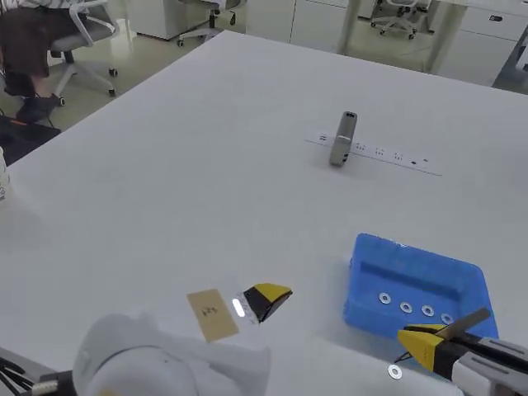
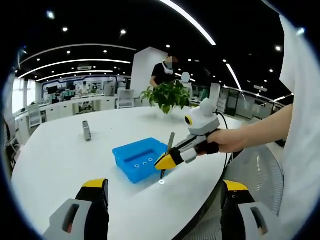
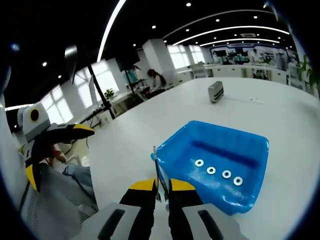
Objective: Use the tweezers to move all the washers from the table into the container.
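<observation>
Big open-plan office, pretty sure.
Rolling chairs (image 1: 85,35), rows of white desks (image 2: 80,104), strip lights (image 2: 189,19) overhead, potted plant (image 2: 167,95).

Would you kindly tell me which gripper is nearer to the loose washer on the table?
Right. The right gripper, shut on the tweezers, is close beside the washer; the left gripper, open, is well off to its left.
</observation>
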